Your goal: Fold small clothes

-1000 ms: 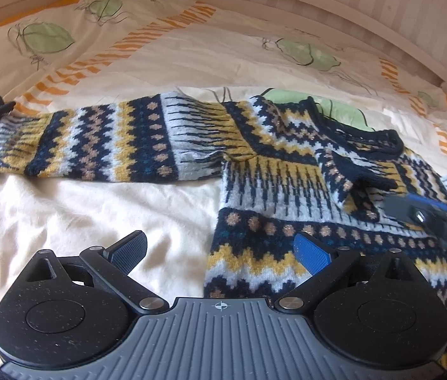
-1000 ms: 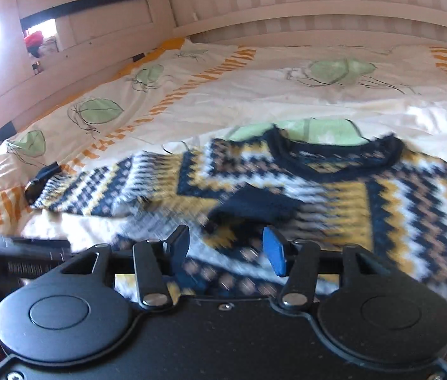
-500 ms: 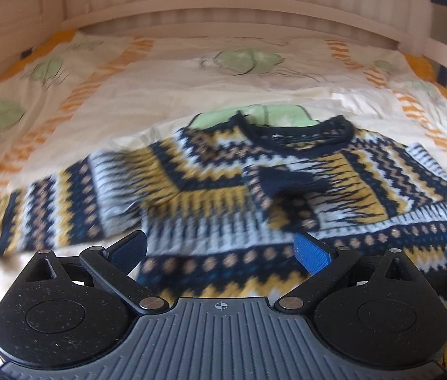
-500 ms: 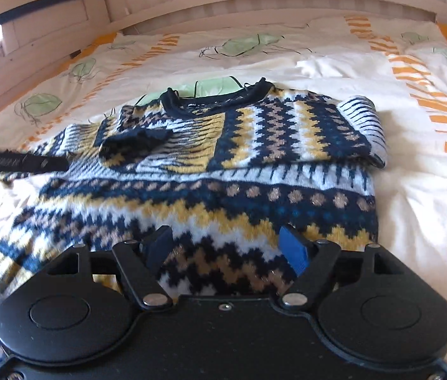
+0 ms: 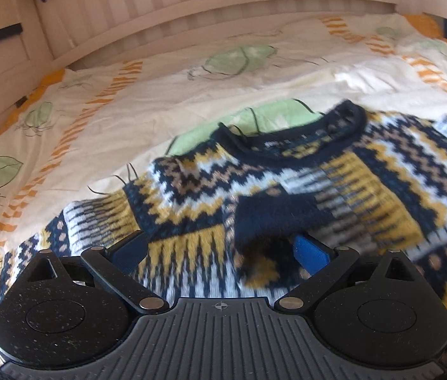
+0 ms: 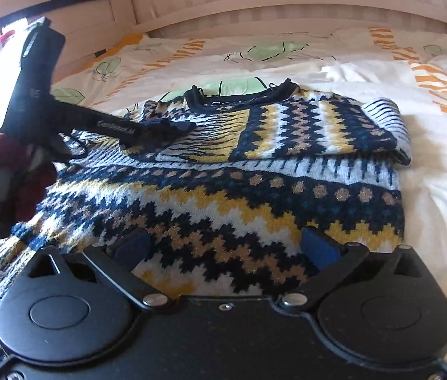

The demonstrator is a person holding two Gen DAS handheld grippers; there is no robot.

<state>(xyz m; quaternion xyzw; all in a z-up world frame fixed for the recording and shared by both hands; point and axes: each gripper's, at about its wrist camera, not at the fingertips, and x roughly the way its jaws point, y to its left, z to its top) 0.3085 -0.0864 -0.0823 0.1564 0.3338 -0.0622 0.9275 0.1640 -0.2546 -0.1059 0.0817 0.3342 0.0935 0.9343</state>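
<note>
A small navy, yellow and white patterned sweater (image 5: 287, 183) lies flat on the bed, also in the right wrist view (image 6: 223, 196). Its right sleeve (image 6: 287, 129) is folded across the chest, its dark cuff (image 5: 271, 218) near the middle. My left gripper (image 5: 220, 250) is open, low over the chest just in front of that cuff; the right wrist view shows it (image 6: 147, 133) reaching in from the left beside the cuff. My right gripper (image 6: 226, 247) is open and empty over the sweater's lower hem.
A cream duvet (image 5: 128, 110) with green leaves and orange stripes covers the bed. A white slatted headboard (image 5: 223, 3) runs along the back. The sweater's left sleeve (image 5: 17, 262) stretches out to the left.
My left gripper has moved forward and right, close to the folded cuff. My right gripper has stayed over the hem and its fingers have spread wider.
</note>
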